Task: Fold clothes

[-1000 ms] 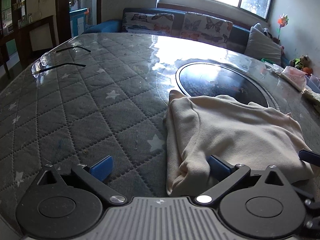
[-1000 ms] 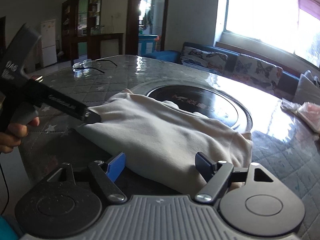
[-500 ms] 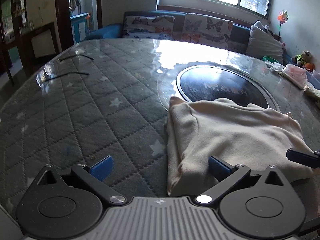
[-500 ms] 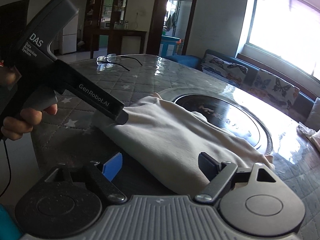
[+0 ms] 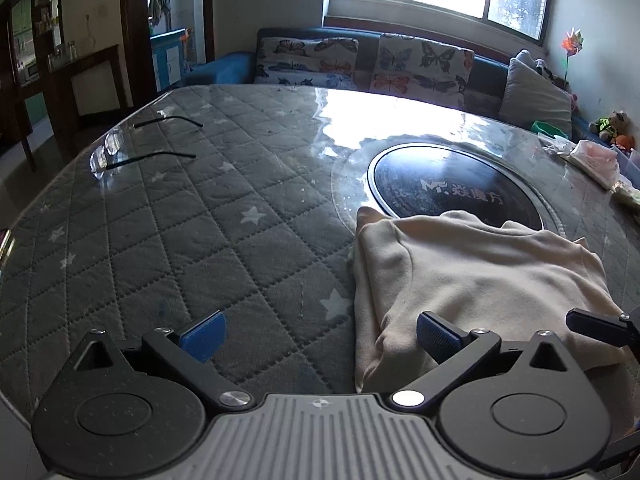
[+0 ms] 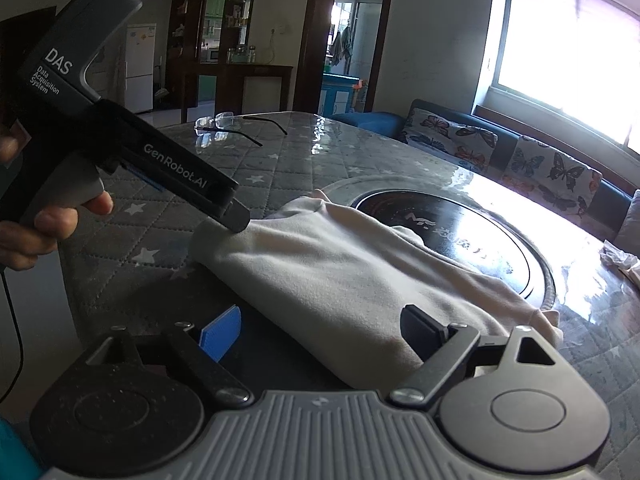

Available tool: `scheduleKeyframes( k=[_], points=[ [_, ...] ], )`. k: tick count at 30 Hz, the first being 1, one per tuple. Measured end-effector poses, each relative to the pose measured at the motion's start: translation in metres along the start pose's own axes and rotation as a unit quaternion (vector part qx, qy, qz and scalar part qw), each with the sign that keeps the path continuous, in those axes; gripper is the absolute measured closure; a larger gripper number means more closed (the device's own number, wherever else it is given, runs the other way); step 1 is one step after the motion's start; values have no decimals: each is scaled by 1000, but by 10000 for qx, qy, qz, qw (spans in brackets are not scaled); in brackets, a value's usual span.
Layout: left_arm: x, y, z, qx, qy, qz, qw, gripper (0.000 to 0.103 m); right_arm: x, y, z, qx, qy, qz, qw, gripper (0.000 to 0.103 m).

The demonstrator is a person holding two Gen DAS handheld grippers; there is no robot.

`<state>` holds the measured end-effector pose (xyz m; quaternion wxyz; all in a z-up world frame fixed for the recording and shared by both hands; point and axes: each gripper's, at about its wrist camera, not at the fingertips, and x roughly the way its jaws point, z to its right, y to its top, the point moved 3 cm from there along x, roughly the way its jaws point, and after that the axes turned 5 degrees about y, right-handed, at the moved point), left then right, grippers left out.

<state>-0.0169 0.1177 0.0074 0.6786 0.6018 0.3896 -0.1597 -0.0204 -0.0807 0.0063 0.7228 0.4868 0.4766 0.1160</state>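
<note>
Left two-finger gripper (image 5: 320, 338): held low over the near table edge, pointing across the table; jaws spread wide, nothing between them. Left blue ribbed pad (image 5: 204, 334) over bare quilting; right pad at the near left corner of the garment, contact not determinable from the left wrist view. Seen from the right wrist view as a dark grey pistol-shaped body (image 6: 120, 136) marked "DAS" and "GenRobot.AI", angled down to the right, tip at the near corner of the cloth; gripped from below by a bare hand (image 6: 44, 224), thin black cable hanging at the frame edge.

Right two-finger gripper (image 6: 320, 334): low at the near long edge of the garment, jaws wide apart, holding nothing. Garment edge lying between the fingers; right dark finger (image 6: 420, 330) just beside or against the fabric, cannot tell which. One black fingertip visible at the right edge of the left wrist view, over the cloth.

Folded cream-coloured knit garment (image 5: 472, 276): soft, matte, fleece-like, in a roughly rectangular stack with rounded folds and a curved seam at the left; flat on the table, far edge overlapping the rim of the round black glossy inset plate (image 5: 452, 188) bearing pale lettering.

Table (image 5: 180, 240): grey diamond-quilted cover with white stars under a shiny transparent sheet, strong window glare near the centre.

Rimless eyeglasses with thin dark temples (image 5: 132, 148): unfolded, near the far left table edge, well apart from the garment.
</note>
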Motion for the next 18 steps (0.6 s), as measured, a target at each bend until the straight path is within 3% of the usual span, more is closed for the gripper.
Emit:
scheduleKeyframes(
  k=[18],
  points=[
    [-3,-3,0,-40,36,-92,9999,0,-3,0,-2,42,-29,66,10000,11]
  ],
)
